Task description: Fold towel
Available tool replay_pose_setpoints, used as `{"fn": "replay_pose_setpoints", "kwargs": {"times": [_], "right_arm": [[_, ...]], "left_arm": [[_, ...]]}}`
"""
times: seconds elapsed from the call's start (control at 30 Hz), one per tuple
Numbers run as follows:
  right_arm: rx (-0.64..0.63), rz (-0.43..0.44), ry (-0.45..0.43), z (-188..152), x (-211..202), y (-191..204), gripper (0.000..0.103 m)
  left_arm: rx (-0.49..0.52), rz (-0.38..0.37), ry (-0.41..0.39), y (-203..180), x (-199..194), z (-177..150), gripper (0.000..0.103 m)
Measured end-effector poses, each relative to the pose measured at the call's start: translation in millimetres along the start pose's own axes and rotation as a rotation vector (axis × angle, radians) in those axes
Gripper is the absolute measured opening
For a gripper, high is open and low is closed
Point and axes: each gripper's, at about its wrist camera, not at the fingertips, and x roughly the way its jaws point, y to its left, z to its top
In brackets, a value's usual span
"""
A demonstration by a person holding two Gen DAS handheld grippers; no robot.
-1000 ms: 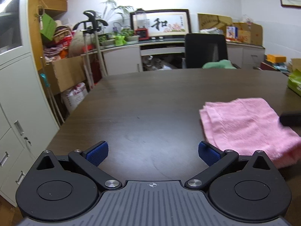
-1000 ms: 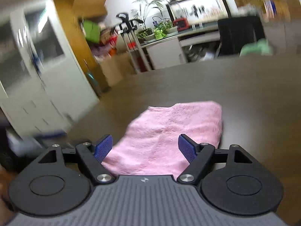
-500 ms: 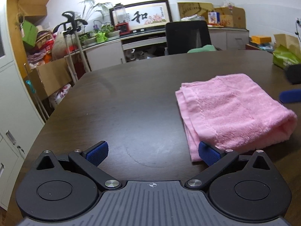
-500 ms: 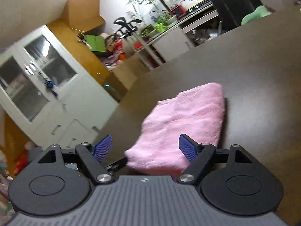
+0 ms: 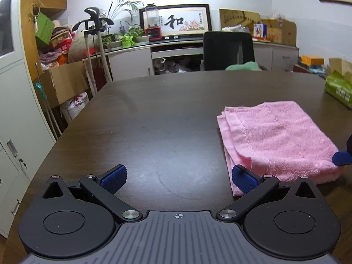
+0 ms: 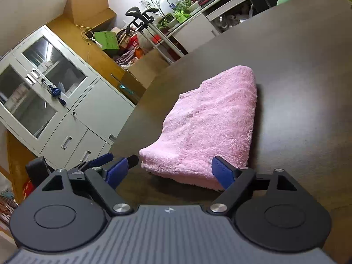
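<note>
A pink towel lies folded in layers on the dark wooden table, right of centre in the left wrist view. My left gripper is open and empty, its right pad beside the towel's near left corner. My right gripper is open and empty, tilted, just short of the towel's near edge. A blue fingertip of the right gripper shows at the towel's right edge in the left wrist view. The left gripper's fingers show at the left in the right wrist view.
A green pack sits at the table's right edge. A black office chair with a green cloth stands behind the far edge. White cabinets, cardboard boxes and crutches stand left of the table.
The left wrist view swung right toward the towel, then drew back a little. My right gripper tilted and drew back to the towel's near edge. Both stayed open.
</note>
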Motion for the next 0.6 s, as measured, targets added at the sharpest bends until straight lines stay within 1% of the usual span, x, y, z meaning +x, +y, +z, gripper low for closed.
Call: {"fn": "replay_pose_setpoints", "kwargs": {"times": [0.03, 0.07, 0.1, 0.17, 0.23, 0.27, 0.33, 0.37, 0.43, 0.47, 0.53, 0.6], "right_arm": [[-0.009, -0.007, -0.017, -0.3, -3.4, 2.7, 0.086], [-0.030, -0.036, -0.040, -1.6, -8.5, 6.6, 0.087], [-0.102, -0.127, -0.073, -6.7, -17.0, 16.2, 0.087], [-0.169, -0.221, -0.096, -13.3, -22.2, 24.9, 0.088], [-0.239, -0.369, -0.126, -26.4, -27.8, 33.2, 0.089], [-0.255, -0.413, -0.128, -31.8, -29.6, 34.3, 0.089], [-0.273, -0.478, -0.122, -40.3, -31.3, 35.0, 0.090], [-0.275, -0.488, -0.121, -41.7, -31.3, 34.7, 0.091], [-0.294, -0.556, -0.116, -47.5, -30.4, 32.7, 0.092], [-0.299, -0.569, -0.115, -48.9, -29.4, 31.8, 0.093], [-0.316, -0.637, -0.109, -51.3, -27.0, 27.4, 0.093], [-0.318, -0.661, -0.106, -51.7, -25.9, 24.6, 0.094]], "left_arm": [[-0.003, -0.001, 0.004, 0.0, -0.1, -1.0, 0.103], [-0.005, -0.002, 0.007, -0.1, -0.2, -2.1, 0.103], [-0.005, -0.006, 0.009, -1.2, -1.2, -4.1, 0.103], [-0.003, -0.014, 0.013, -3.4, -3.2, -8.3, 0.103], [-0.006, -0.023, 0.020, -7.8, -8.7, -17.1, 0.103], [-0.010, -0.025, 0.023, -9.2, -10.1, -19.1, 0.103], [-0.031, -0.045, 0.019, -13.2, -17.4, -24.0, 0.103], [-0.034, -0.050, 0.018, -14.2, -18.9, -24.7, 0.103], [-0.034, -0.041, 0.020, -20.9, -22.9, -27.7, 0.103], [-0.034, -0.036, 0.021, -24.3, -24.9, -29.2, 0.103], [-0.022, -0.028, 0.026, -31.2, -27.5, -32.0, 0.103], [-0.016, -0.023, 0.030, -37.1, -29.9, -34.1, 0.103]]}}
